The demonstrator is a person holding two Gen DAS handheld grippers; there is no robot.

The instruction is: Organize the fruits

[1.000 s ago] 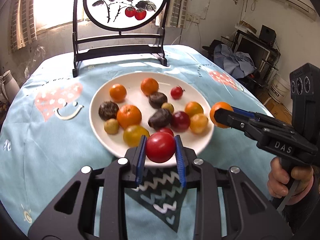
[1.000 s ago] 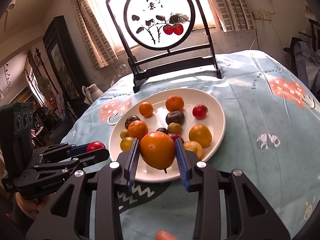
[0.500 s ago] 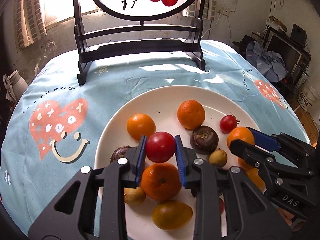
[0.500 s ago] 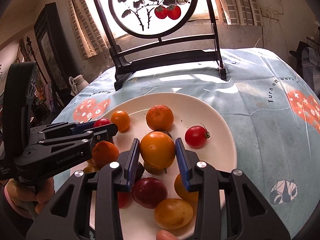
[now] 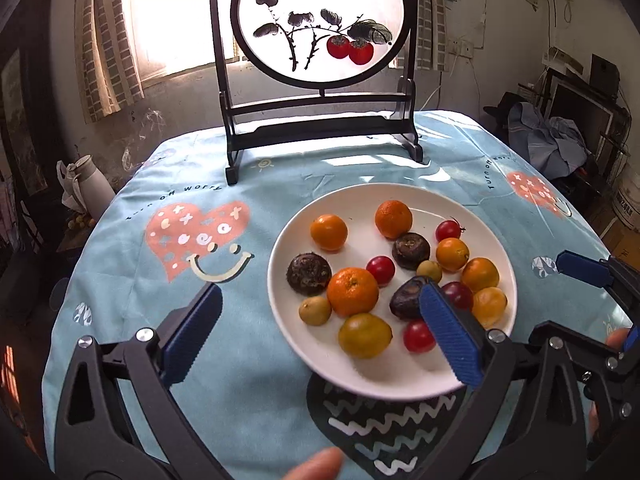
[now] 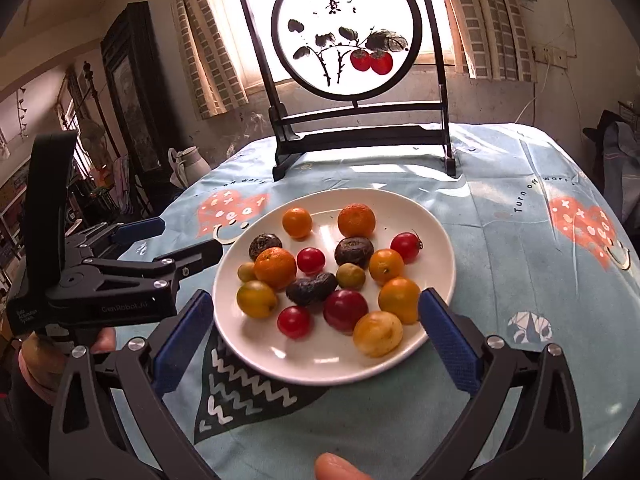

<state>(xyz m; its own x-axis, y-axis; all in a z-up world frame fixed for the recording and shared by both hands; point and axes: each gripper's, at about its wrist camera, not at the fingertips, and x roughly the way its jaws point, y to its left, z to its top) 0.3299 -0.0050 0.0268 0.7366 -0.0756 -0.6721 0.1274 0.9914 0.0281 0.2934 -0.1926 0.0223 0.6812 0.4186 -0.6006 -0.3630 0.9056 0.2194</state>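
Dark fruit [image 5: 406, 300] partly behind left pad [image 5: 448, 330]

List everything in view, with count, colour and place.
plate: one, white, on tablecloth
oranges: five, orange, on plate
yellow fruits: two, yellow, plate's near side
small fruits: two, olive, mid-plate
tomatoes: three, red, on plate
plum: one, dark red, near side
dark fruits: three, brown-black, mid-plate
tablecloth: one, light blue, over table
screen: one, black-framed, behind plate
left gripper: black, blue pads, jaws just opened, empty
right gripper: likewise
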